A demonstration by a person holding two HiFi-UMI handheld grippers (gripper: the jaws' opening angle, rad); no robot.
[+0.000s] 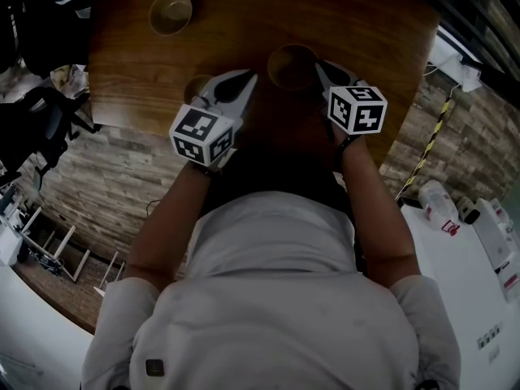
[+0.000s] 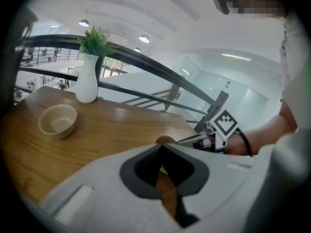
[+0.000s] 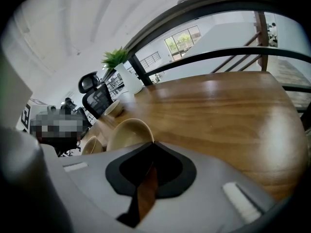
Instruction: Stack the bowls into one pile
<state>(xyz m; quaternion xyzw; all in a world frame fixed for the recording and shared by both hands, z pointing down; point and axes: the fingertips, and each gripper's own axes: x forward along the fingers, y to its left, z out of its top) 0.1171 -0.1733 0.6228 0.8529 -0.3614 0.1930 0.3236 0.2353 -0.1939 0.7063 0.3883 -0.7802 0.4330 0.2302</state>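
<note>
Three tan bowls stand on the wooden table (image 1: pixel 366 23). The far bowl (image 1: pixel 171 12) (image 2: pixel 58 121) (image 3: pixel 114 108) sits alone at the back left. My right gripper (image 1: pixel 319 66) (image 3: pixel 152 142) is shut, with its tips on the right rim of the middle bowl (image 1: pixel 292 65) (image 3: pixel 127 132). A third bowl (image 1: pixel 197 88) (image 3: pixel 92 145) lies near the front edge, partly hidden under my left gripper (image 1: pixel 248 78) (image 2: pixel 161 144). That gripper is shut with nothing between its tips. They stop just short of the middle bowl's left rim (image 2: pixel 165 140).
A white vase (image 2: pixel 87 84) (image 3: pixel 127 79) with a green plant stands at the table's far edge. A dark railing (image 2: pixel 160 69) runs behind the table. Office chairs (image 3: pixel 97 98) stand beyond the far corner. Brick-patterned floor (image 1: pixel 106 177) lies below the table's front edge.
</note>
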